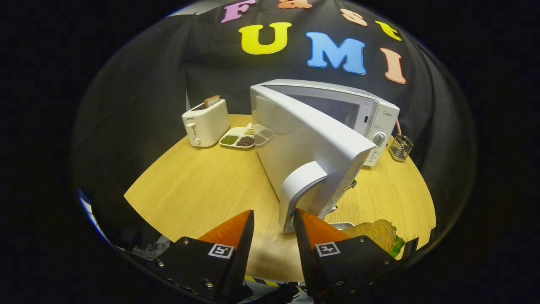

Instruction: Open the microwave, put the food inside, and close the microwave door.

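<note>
Tongs: the tongs [273, 221] sit at the bottom centre of the frame, fingers apart with bare tabletop between them, clamped on nothing. The right finger's tip lies just beside the foot of the door handle [298, 192]; I cannot tell whether it touches it.

Microwave: the microwave [371, 114] stands in the centre and upper right of the frame, on the wooden tabletop [198, 185]. Its door [303, 143] is swung out toward the camera, hinged on the left, with the cavity showing behind it.

Food: a sandwich [377, 234] lies at the lower right of the frame, just right of the right finger and partly hidden behind it. It rests on something pale whose edge peeks out; too little shows to say what.

Other things: a toaster [206, 122] with a slice in its slot stands at upper left, a divided tray [242, 138] of grains beside it, and a small wire basket [400, 147] at the far right.

Step in hand: opening looks done, or nearly so, and the food is not yet inside.

Next move: judged from this, the tongs need to swing right and down to the sandwich, close gently on the soft bread, then carry it round the door's free edge into the cavity.
</note>
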A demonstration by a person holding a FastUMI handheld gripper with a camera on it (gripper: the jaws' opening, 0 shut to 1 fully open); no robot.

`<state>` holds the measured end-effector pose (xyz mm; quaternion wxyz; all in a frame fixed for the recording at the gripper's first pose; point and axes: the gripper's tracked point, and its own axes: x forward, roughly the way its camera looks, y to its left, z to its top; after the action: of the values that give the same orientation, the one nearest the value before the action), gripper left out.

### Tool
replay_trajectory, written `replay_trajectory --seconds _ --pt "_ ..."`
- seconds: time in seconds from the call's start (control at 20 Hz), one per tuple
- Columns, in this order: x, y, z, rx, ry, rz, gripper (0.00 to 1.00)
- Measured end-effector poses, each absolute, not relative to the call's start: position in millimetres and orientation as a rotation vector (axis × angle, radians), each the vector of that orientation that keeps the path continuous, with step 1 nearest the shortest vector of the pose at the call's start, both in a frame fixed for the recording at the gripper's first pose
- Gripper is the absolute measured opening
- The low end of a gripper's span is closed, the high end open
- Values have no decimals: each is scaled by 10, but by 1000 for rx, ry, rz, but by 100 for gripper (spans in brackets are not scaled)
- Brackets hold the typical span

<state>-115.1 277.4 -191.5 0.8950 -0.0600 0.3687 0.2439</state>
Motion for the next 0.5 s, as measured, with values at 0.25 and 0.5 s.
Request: replay_trajectory --seconds 0.25,0.5 --pt "-1370 3077 -1909 -129 783 556 56" --pt "-1565 3409 -1884 -151 790 639 56"
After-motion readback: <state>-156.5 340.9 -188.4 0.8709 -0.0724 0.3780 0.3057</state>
